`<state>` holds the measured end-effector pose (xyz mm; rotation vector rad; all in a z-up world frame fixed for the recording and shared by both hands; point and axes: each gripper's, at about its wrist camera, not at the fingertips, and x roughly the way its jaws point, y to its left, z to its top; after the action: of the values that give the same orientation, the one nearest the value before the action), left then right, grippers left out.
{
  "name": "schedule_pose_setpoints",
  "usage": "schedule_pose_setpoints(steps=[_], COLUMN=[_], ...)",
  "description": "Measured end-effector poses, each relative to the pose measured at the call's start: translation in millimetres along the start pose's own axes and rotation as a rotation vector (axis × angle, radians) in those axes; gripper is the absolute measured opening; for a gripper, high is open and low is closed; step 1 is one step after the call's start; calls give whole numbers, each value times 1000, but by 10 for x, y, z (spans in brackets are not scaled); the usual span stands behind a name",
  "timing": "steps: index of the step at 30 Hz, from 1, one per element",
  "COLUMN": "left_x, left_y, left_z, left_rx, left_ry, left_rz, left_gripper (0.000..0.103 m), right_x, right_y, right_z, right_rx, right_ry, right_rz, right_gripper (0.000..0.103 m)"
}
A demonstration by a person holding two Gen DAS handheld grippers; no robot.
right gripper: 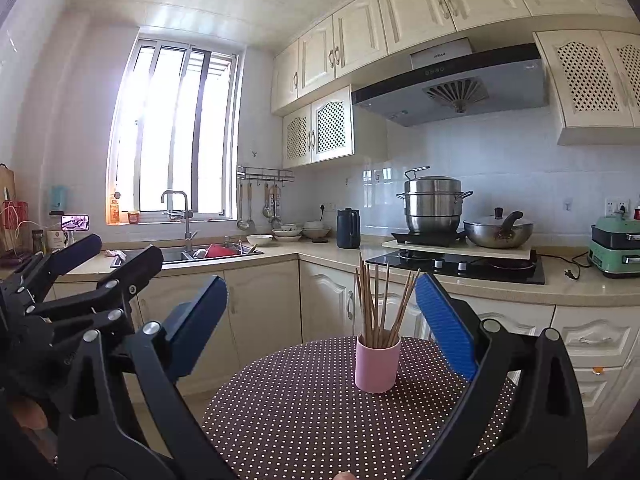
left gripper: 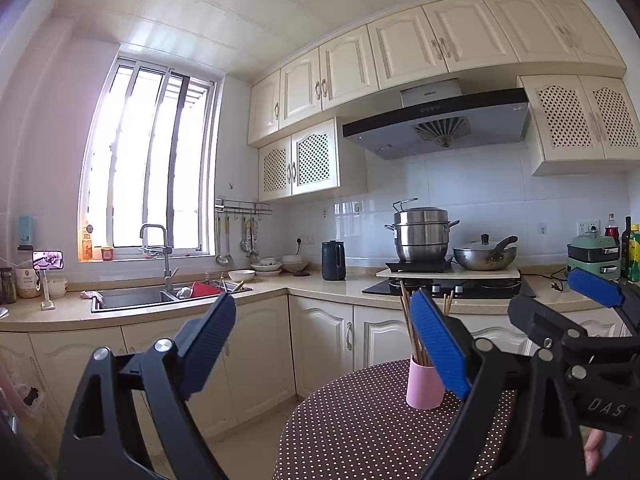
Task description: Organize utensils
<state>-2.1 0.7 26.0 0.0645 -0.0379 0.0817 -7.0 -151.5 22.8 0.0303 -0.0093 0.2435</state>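
A pink cup (right gripper: 377, 364) full of wooden chopsticks (right gripper: 378, 300) stands upright on a round dark table with white polka dots (right gripper: 320, 408). My right gripper (right gripper: 320, 328) is open and empty, held above the table's near side, with the cup between its fingers further off. My left gripper (left gripper: 324, 340) is open and empty, left of the cup (left gripper: 424, 384), whose chopsticks (left gripper: 412, 328) are partly hidden behind its right finger. Each gripper shows in the other's view: the right one in the left wrist view (left gripper: 560, 300) and the left one in the right wrist view (right gripper: 108, 256).
Cream kitchen cabinets and a beige counter (right gripper: 328, 254) run behind the table. On the counter are a sink (right gripper: 176, 256) with dishes, bowls, a dark kettle (right gripper: 348, 228), a hob with a steel steamer pot (right gripper: 434, 208) and a wok (right gripper: 498, 232), and a green appliance (right gripper: 614, 248).
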Motion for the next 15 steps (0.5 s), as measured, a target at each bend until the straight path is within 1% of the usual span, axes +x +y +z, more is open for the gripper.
schedule_pose_setpoints(steps=[13, 15], left_x=[41, 99], left_y=[-33, -20], left_z=[12, 16], left_rx=[4, -13], left_ry=[-4, 14], left_rz=[-15, -30], left_gripper=[87, 87], right_x=[-32, -21], right_y=[-5, -4], right_z=[18, 28], right_rx=[-4, -5], right_ry=[-5, -2], right_rz=[-22, -25], right_gripper=[94, 94])
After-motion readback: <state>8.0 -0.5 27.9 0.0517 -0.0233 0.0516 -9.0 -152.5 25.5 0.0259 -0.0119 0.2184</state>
